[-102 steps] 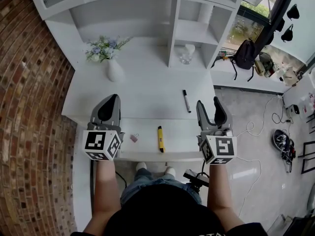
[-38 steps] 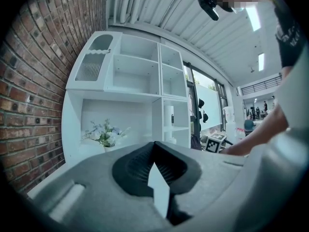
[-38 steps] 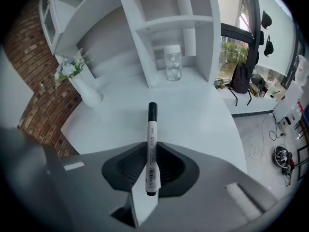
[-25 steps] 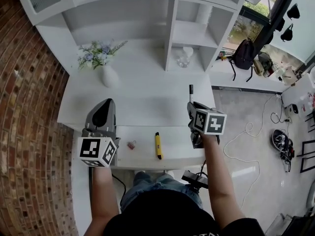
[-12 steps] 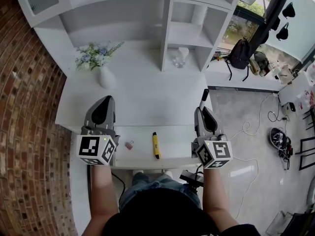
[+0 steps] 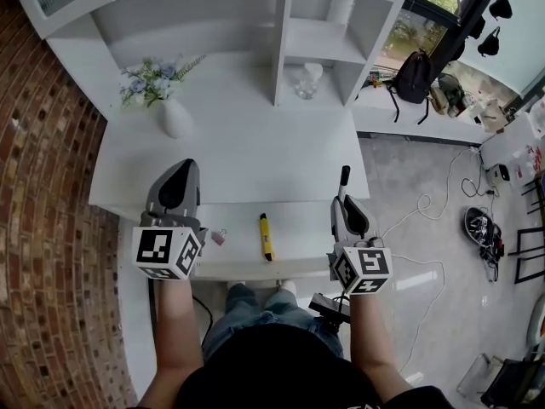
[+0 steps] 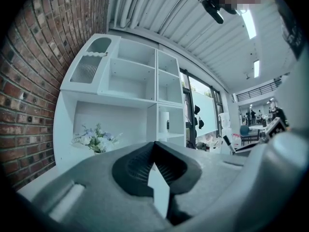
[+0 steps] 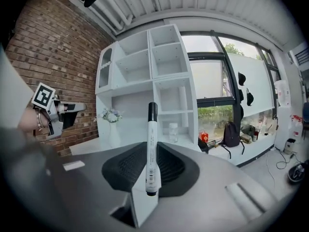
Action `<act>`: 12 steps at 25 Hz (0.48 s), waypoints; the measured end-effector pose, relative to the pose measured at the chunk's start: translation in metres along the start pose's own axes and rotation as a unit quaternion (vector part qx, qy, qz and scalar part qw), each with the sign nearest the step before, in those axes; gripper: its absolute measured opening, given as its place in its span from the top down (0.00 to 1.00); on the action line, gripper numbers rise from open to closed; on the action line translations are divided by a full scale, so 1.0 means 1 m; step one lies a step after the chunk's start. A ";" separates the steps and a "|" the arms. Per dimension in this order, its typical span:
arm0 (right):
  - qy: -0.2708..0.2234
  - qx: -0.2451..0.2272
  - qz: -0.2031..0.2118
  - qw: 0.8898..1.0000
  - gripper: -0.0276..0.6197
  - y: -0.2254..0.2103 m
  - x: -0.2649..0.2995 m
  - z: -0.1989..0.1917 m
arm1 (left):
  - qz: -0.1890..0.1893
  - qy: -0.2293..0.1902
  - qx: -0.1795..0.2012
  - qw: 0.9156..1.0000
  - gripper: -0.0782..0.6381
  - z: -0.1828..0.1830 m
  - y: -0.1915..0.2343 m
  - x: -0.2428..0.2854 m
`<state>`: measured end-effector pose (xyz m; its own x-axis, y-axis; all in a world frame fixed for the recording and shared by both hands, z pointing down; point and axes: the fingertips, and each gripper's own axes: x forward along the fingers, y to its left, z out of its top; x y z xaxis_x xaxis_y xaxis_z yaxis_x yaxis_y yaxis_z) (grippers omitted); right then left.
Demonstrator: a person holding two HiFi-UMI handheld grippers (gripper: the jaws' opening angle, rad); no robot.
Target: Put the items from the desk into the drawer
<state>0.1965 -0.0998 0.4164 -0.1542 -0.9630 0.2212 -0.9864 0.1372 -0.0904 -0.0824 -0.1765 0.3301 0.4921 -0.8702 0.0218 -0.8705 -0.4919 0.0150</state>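
My right gripper is shut on a white marker with a black cap. It hovers at the right end of the open white drawer, and the marker points away from me. In the right gripper view the marker stands up from between the jaws of this gripper. A yellow pen-like tool and a small pink clip lie in the drawer. My left gripper hangs over the drawer's left end with its jaws together and nothing in them; its own view shows it the same way.
On the white desk a white vase of flowers stands at the back left. A glass sits in the shelf unit behind. A brick wall runs along the left. A black backpack and cables lie to the right.
My right gripper has come back from over the desk toward me with the marker in it, and now sits over the drawer's right end. The left gripper has stayed put.
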 end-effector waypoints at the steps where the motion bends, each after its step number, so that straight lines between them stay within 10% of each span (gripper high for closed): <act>1: 0.010 0.004 -0.004 1.000 0.83 -0.001 -0.001 -0.007 | -0.002 0.005 -0.001 1.000 0.88 -0.004 -0.001 0.001; 12: 0.156 0.004 -0.001 0.988 0.83 0.000 -0.020 -0.091 | -0.009 0.062 -0.031 0.998 0.89 -0.065 -0.013 0.009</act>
<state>0.1945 -0.0594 0.5000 -0.1640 -0.8448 0.5092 -0.9864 0.1331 -0.0968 -0.0664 -0.1762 0.3948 0.5076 -0.8494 0.1441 -0.8616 -0.5016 0.0783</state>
